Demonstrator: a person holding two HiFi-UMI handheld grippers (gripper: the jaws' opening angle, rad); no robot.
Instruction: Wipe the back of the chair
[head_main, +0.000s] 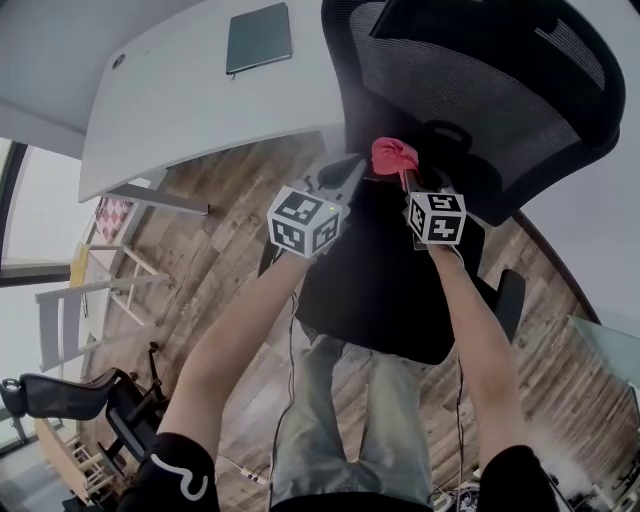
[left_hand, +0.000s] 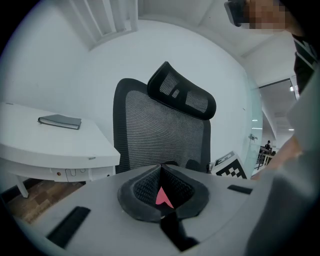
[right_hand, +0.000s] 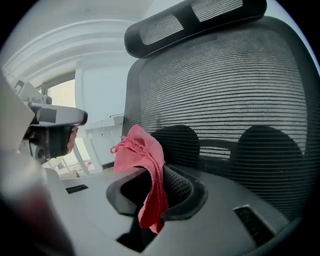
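The black mesh chair (head_main: 480, 90) stands just ahead of me, its backrest (left_hand: 165, 132) and headrest (left_hand: 182, 96) upright in the left gripper view. In the right gripper view the mesh back (right_hand: 225, 95) fills the frame, close up. My right gripper (head_main: 405, 178) is shut on a pink cloth (head_main: 394, 155), which bunches above the jaws and hangs down between them (right_hand: 145, 165); it sits a short way off the lower backrest. My left gripper (head_main: 348, 178) hovers just left of the cloth with its pads (left_hand: 142, 187) together; a small pink sliver (left_hand: 162, 196) shows between them.
A white desk (head_main: 200, 100) carrying a dark notebook (head_main: 259, 38) stands left of the chair. The floor is wood planks (head_main: 220, 200). A white rack (head_main: 90, 290) and a second black chair (head_main: 60, 395) are at the lower left. My legs are below the chair seat.
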